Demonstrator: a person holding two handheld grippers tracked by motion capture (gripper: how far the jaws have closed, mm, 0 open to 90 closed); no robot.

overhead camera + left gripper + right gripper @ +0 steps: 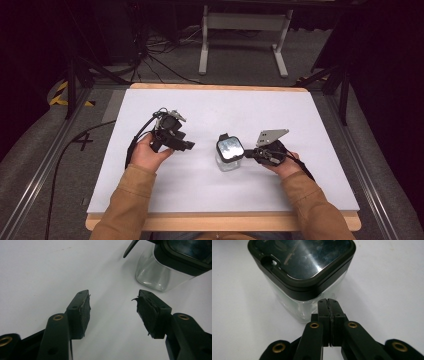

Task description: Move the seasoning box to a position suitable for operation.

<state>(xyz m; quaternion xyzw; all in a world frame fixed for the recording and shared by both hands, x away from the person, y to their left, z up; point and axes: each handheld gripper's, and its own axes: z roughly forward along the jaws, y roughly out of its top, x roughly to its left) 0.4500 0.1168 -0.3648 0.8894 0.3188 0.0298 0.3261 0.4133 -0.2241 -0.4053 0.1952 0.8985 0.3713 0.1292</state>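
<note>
White table [150, 190] with wooden edge, clear square jar [230, 152] with black lid standing near its middle.

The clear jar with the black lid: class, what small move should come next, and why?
Probably bring the open left gripper across to the jar and close on its glass body. The right gripper, jaws shut, only rests its tip beside the jar's lower wall, so nothing holds it steady yet.

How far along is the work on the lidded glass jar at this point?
Early. Done: the glass jar stands upright on the white table with its black lid on. In hand: the right gripper, fingers pressed together with nothing between them, sits right against the jar's side; actual contact is unclear. The left gripper is open and apart from it. Left: any grasp, lift or lid removal.
</note>
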